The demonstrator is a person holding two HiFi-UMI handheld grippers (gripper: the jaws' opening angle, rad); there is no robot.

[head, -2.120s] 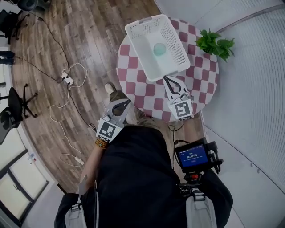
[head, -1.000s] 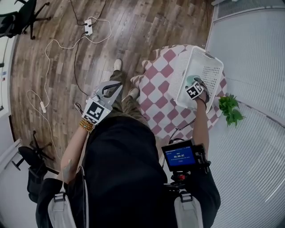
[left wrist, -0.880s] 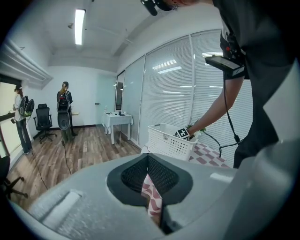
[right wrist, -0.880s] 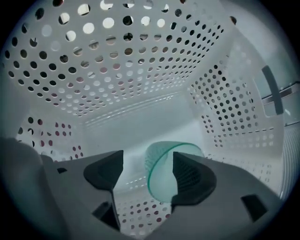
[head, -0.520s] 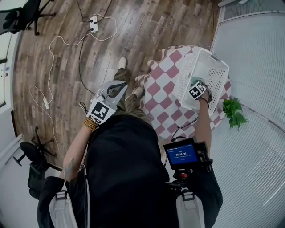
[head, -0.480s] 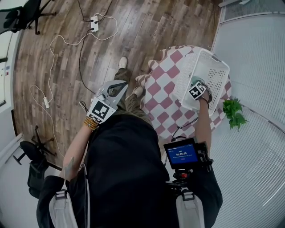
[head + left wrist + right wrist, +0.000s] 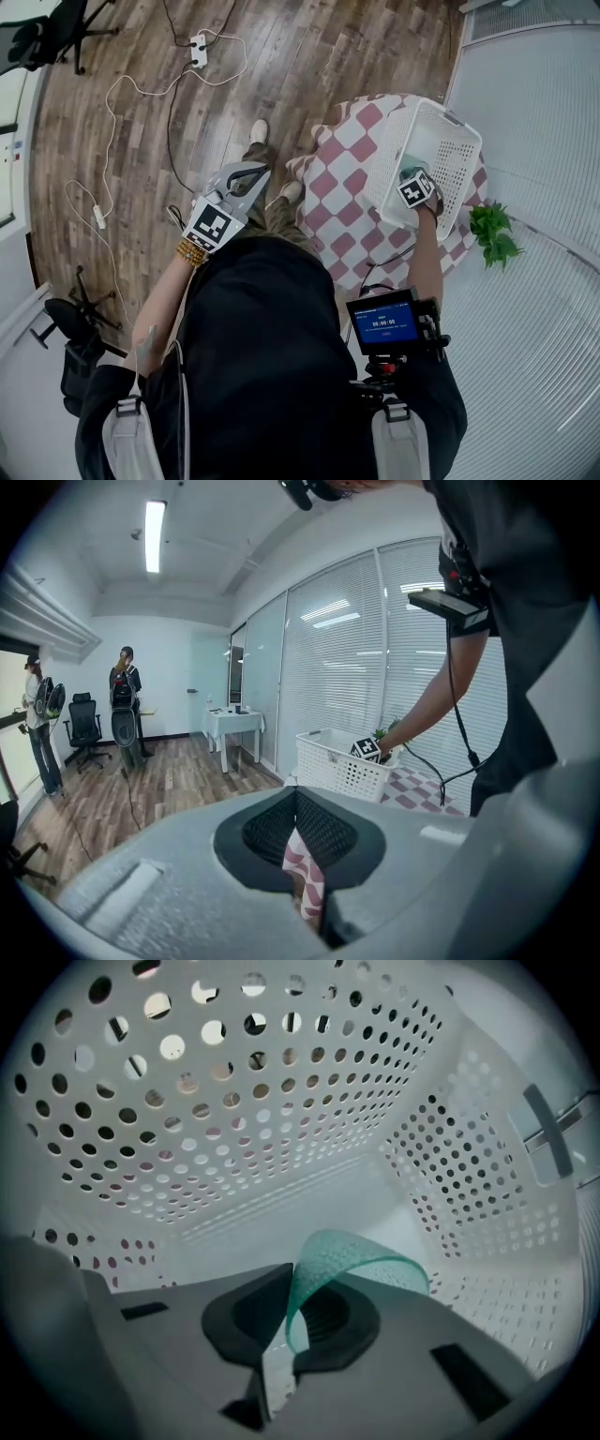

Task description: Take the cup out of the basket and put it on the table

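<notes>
Holding the left claw (image 7: 296, 791) with jaws together and empty, out over the wooden floor (image 7: 122, 112) beside the round red-and-white checked counter (image 7: 342, 187). Reaching the right claw (image 7: 292, 1314) down into the white perforated plastic basket (image 7: 234, 1129) on that counter, having just been closing its jaws, now clamped on the thin wall of the translucent green plastic cup (image 7: 361, 1251) inside the basket.

1. Right gripper (image 7: 410, 178) was outside the basket (image 7: 457, 155), over the table (image 7: 333, 192). Now it's down inside, upper right of frame.
2. Its jaws were wide apart and have just been closing. Pads now pinch the cup (image 7: 352, 1258) wall.
3. Cup was a full circle on the basket floor, now mostly hidden under the gripper.
4. Head view swung: basket went from top centre to upper right.
</notes>
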